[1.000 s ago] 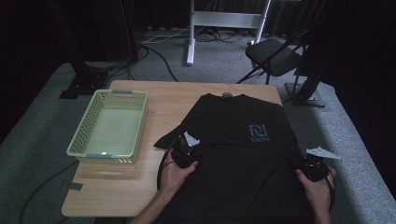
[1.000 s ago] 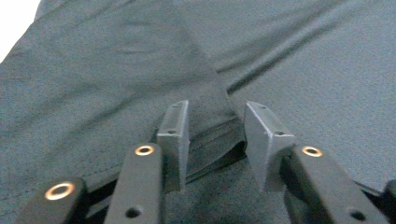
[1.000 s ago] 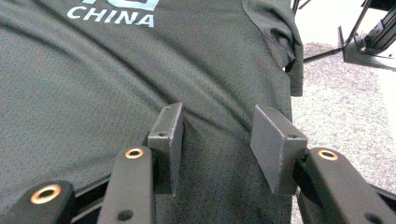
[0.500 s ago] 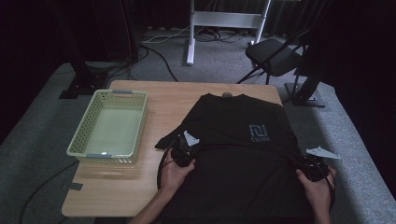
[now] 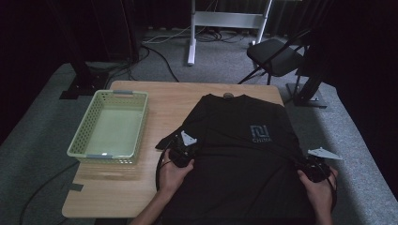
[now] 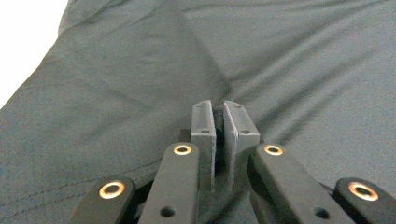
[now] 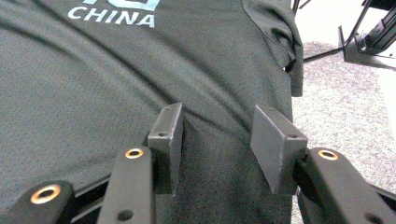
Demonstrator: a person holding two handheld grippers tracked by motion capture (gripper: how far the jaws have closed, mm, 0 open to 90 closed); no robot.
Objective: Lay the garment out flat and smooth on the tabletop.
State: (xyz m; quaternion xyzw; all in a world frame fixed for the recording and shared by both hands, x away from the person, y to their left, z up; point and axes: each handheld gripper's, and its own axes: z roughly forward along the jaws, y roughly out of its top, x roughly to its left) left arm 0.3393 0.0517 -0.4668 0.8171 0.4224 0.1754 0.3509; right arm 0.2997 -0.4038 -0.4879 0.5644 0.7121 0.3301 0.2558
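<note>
Black T-shirt (image 5: 244, 154), collar away from person

The high view looks forward and down from above the person's side onto the light wooden table (image 5: 164, 98). Each gripper view rides low and close, facing along its own black jaws — all three share the black short-sleeved T-shirt (image 5: 244, 164) (image 6: 116, 93) (image 7: 93, 84) with its pale "CHINA" print.

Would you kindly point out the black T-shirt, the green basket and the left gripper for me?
black T-shirt (image 5: 234, 164): high view, plain cloth below the chest print.
green basket (image 5: 117, 94): high view, far rim.
left gripper (image 6: 219, 122): left gripper view, midway between its fingertips, where its jaws pinch a fold of cloth.
</note>
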